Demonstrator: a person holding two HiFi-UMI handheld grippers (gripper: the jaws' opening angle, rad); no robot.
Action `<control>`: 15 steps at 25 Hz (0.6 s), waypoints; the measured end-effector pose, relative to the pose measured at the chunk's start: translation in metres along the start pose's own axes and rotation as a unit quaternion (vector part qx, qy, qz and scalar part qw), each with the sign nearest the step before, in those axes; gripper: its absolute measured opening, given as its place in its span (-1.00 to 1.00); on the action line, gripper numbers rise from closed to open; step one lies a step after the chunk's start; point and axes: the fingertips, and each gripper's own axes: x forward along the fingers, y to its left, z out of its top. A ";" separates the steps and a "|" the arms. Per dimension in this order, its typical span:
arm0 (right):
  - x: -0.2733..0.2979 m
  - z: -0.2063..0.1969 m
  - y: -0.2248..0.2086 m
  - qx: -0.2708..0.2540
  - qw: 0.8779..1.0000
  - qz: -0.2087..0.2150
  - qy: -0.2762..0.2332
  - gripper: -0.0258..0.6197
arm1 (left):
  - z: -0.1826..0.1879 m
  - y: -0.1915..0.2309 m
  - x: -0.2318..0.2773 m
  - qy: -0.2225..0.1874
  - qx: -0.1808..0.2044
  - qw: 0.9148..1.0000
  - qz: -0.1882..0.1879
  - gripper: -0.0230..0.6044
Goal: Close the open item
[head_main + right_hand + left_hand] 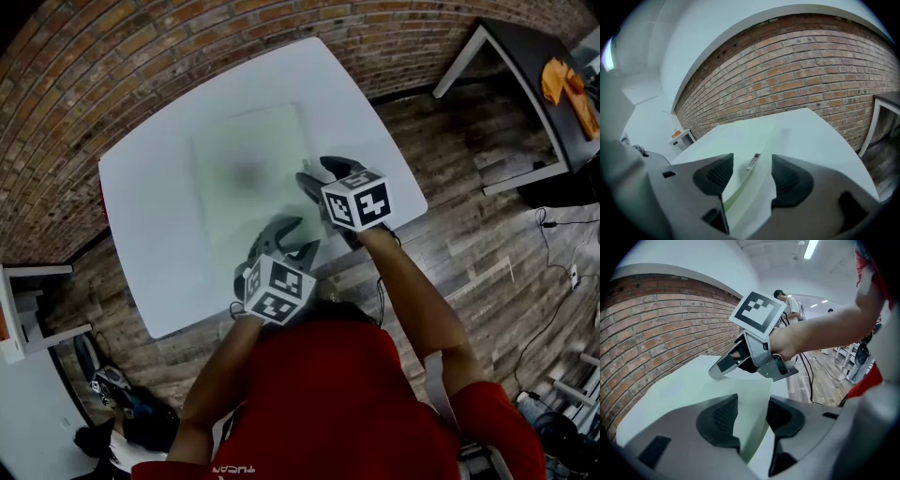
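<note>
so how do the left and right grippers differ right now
The left gripper sits at the near edge of the pale green folder; the right gripper sits farther up, at its right-hand edge. The left gripper straddles a corner of it, the right gripper a stretch of edge bearing a small label. Both have jaws apart, not clamped.

I have the head camera looking steeply down from above on the whole white table (141, 197), each gripper camera riding low and close behind its own jaws, facing the brick wall (811, 70) across the pale green folder (248, 169) all three share.
</note>
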 end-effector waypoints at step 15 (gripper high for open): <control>0.016 0.000 -0.001 -0.087 0.994 -0.041 0.044 -0.19 | 0.001 -0.003 0.000 0.004 0.015 1.000 -0.019 -0.27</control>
